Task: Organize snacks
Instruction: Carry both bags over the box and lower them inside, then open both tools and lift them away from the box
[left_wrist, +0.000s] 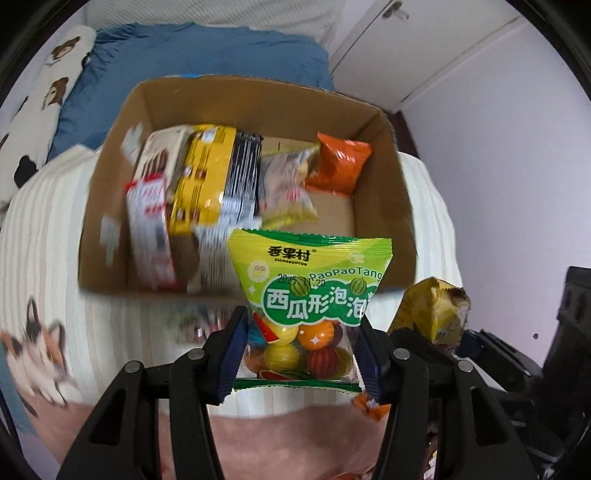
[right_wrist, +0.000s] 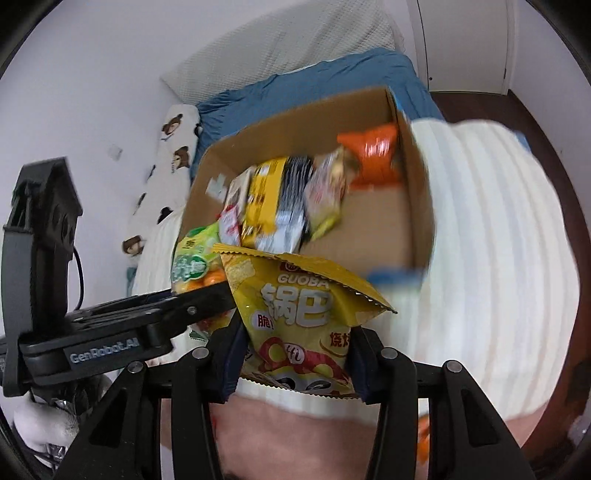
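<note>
Left wrist view is showing you the open brown cardboard box (left_wrist: 236, 99) on the cream ribbed blanket (left_wrist: 48, 229): packets are crowding its left half, bare floor lying right. Your left gripper (left_wrist: 301, 350) is clamping the green bubble-gum bag (left_wrist: 314, 284) near its front wall; your right gripper (right_wrist: 295, 354) is pinching the yellow Guoba crisp packet (right_wrist: 295, 306) alongside.

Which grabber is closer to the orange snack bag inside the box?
Hard to tell, probably right. The orange bag lies in the box's far right corner. The right gripper holds its yellow packet on that side; the left gripper sits farther left.
</note>
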